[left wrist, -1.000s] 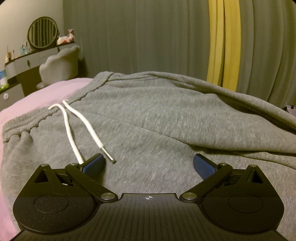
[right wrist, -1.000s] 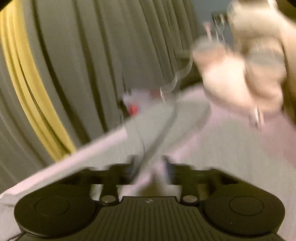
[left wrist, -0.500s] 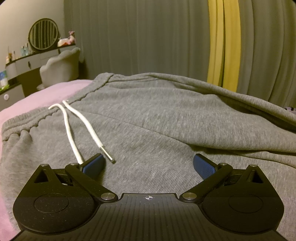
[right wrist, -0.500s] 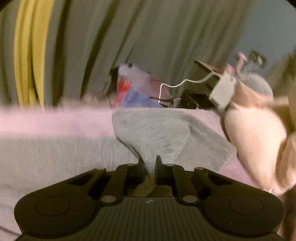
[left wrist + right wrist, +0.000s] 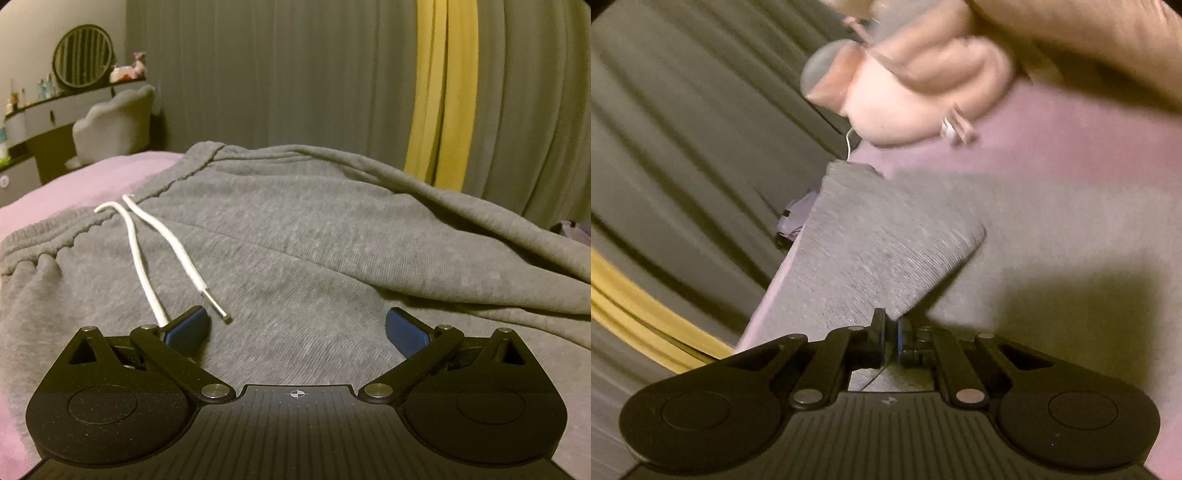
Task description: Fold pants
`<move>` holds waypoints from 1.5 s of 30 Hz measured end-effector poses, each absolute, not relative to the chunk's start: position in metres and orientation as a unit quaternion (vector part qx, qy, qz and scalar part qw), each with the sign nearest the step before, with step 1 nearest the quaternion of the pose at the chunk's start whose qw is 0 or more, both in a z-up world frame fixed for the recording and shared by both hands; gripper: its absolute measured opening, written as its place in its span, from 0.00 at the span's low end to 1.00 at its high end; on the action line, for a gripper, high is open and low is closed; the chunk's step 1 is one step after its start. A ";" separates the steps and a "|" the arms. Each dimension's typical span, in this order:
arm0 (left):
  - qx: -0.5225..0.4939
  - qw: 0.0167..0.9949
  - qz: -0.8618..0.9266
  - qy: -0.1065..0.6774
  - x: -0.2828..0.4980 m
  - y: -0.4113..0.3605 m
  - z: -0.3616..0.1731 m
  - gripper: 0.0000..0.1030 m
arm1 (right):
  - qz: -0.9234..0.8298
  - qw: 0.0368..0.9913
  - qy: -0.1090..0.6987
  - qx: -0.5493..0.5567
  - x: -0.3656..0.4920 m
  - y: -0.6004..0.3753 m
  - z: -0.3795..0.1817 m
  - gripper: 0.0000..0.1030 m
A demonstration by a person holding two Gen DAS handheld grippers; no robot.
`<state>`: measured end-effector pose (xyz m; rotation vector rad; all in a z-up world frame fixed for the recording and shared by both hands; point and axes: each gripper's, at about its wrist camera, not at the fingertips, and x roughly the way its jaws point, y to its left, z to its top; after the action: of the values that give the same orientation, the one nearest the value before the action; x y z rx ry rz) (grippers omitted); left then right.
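- Left wrist view showed the left gripper (image 5: 297,328) with blue-padded fingers spread wide apart, low over the grey knit sweatpants (image 5: 332,236) lying on the pink bedspread (image 5: 74,184).
- A white drawstring cord (image 5: 173,251) trailed from the waistband toward the near-left finger.
- The right gripper (image 5: 889,341) was clamped on a lifted grey trouser-leg end (image 5: 879,251); a blurred pink plush toy (image 5: 916,92) lay far right.

I am working in a home bedroom. Evidence: a bed with a pink sheet (image 5: 74,184), full-length grey curtains (image 5: 277,74) with a yellow panel (image 5: 436,103), and a dressing table (image 5: 55,107) carrying a round mirror (image 5: 83,55) and small bottles (image 5: 42,88). An upholstered chair (image 5: 114,122) stands at that table. A pale plush toy (image 5: 916,92) lies on the bed.
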<state>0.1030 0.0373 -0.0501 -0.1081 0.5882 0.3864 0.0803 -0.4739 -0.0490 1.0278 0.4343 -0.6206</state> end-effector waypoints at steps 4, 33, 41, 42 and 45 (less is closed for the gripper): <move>-0.085 0.932 0.172 0.307 0.098 0.044 -0.033 1.00 | -0.243 0.815 0.155 0.503 0.079 -0.480 -0.048 0.59; -0.239 0.857 0.119 0.440 0.366 0.127 -0.024 0.11 | -0.215 0.826 0.161 0.495 0.105 -0.487 -0.074 0.06; -0.201 0.911 0.071 0.353 0.275 0.130 0.065 0.09 | -0.198 0.828 0.135 0.508 0.085 -0.496 -0.048 0.05; -0.196 0.915 0.062 0.347 0.260 0.130 0.079 0.09 | -0.194 0.829 0.126 0.510 0.079 -0.497 -0.041 0.05; -0.185 0.925 0.041 0.330 0.203 0.132 0.112 0.09 | -0.193 0.834 0.090 0.510 0.055 -0.499 -0.013 0.05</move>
<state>0.2029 0.1323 0.1124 -0.3791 0.6766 0.0835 0.0548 -0.4990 -0.0133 1.0799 0.1906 -0.4083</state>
